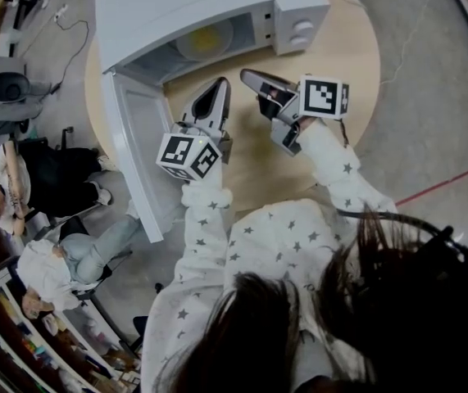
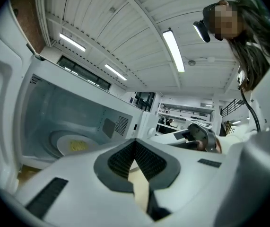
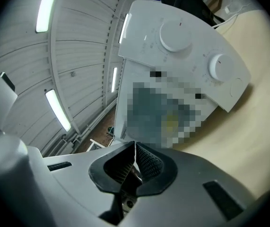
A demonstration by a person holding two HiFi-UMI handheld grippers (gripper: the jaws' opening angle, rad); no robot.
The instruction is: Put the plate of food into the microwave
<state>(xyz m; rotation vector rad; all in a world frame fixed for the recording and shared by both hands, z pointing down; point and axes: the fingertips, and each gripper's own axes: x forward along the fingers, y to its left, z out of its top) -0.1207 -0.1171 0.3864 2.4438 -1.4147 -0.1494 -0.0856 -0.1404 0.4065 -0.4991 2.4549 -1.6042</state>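
Plate of food (image 1: 205,41) sits inside the microwave (image 1: 209,2) at twelve o'clock, your left claw (image 1: 219,84) and right claw (image 1: 247,74) both shut and empty, so shove that open door (image 1: 139,158) at nine o'clock too hard and the microwave could skid.

Your left gripper (image 2: 135,144) has its jaws together, nothing between them. Behind it, the plate (image 2: 63,144) with yellow food (image 2: 78,146) sits inside the open microwave (image 2: 49,110).
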